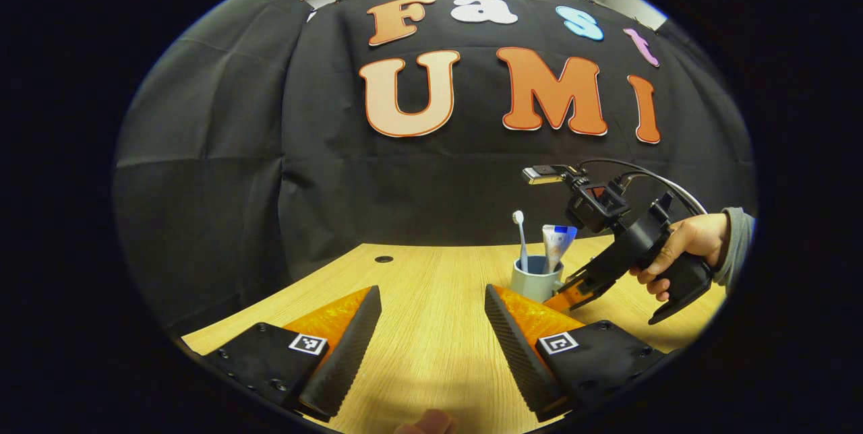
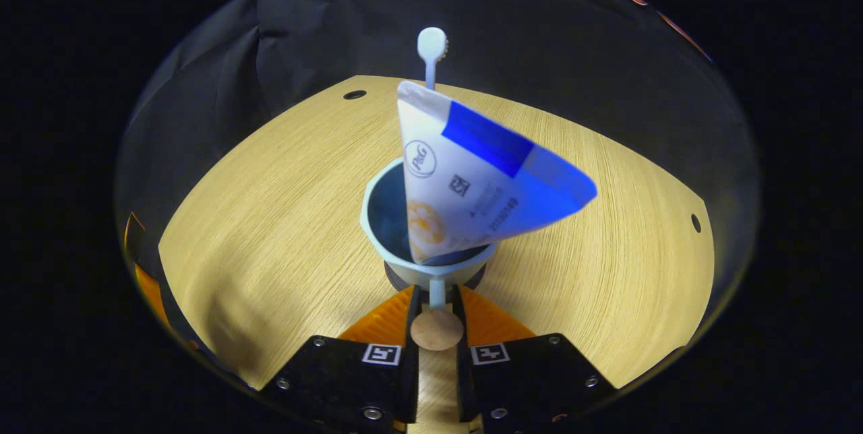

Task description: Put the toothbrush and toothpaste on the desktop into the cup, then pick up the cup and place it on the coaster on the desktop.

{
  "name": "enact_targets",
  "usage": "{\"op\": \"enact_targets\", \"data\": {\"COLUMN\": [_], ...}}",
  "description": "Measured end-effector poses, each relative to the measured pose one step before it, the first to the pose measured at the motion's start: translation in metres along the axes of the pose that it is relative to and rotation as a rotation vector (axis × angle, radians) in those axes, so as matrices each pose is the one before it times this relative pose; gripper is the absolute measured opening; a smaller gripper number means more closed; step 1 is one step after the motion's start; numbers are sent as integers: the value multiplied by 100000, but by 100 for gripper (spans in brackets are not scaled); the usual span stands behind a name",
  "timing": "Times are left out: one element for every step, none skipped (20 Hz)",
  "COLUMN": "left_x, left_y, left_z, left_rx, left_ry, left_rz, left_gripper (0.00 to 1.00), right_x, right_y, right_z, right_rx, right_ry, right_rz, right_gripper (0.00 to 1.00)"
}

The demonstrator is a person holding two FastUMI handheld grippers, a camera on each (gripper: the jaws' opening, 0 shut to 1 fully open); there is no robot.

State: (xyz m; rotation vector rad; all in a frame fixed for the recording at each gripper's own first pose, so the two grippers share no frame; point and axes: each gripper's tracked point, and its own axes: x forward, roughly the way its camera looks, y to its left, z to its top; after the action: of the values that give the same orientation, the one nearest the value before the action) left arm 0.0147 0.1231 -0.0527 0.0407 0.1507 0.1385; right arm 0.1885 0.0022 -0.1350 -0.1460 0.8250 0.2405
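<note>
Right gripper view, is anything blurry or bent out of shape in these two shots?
Right gripper view: the toothpaste looms large and slightly soft, and the desktop edge bows from fisheye. Left gripper view: the cup and toothbrush look sharp; the desktop's far edge curves.

The left gripper view sits low over the wooden desk [image 1: 431, 299], looks across it toward the far black wall, and sees the cup [image 1: 536, 279] from well apart, off to its right. The right gripper view looks down at the same cup [image 2: 398, 232] from very near. Both views share the cup and desk.
</note>
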Motion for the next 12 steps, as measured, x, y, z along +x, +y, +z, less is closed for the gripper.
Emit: {"op": "enact_targets", "data": {"left_x": [42,55,-17,92,-8,7,43,58,-58,62,43,95], "left_y": [-76,-189,-140,-232,-212,-361,-278,-173,-383,-175,-111,-225], "left_z": [64,44,11,127,255,248,294,55,181,145,121,265], "left_rx": [92,65,224,430,399,327,164,82,-19,-93,-298,-275], "left_ry": [235,155,180,-129,-282,-389,-405,-330,-142,-72,-156,58], "left_rz": [-190,-351,-184,-65,-193,-415,-315,-462,-744,-350,-54,-179], "left_gripper": [98,98,98,98,98,98,98,98,98,98,98,98], "right_x": [-57,-25,108,-93,133,24,66,93,-11,97,-10,-69], "right_y": [67,-247,-159,-80,-61,-45,-97,-292,209,-51,-271,-376], "right_z": [341,717,431,209,62,225,246,249,314,255,383,584], "right_rx": [65,-486,-730,-476,-196,160,645,434,183,295,-183,-679], "right_ry": [-2028,-2749,-2445,-2027,-1969,-2130,-2817,-3465,-3613,-3328,-3050,-3279], "right_rz": [834,9,-20,285,355,537,367,-978,16,-30,-635,-1692], "right_gripper": [27,28,32,41,40,42,45,47,49,49,50,51]}}
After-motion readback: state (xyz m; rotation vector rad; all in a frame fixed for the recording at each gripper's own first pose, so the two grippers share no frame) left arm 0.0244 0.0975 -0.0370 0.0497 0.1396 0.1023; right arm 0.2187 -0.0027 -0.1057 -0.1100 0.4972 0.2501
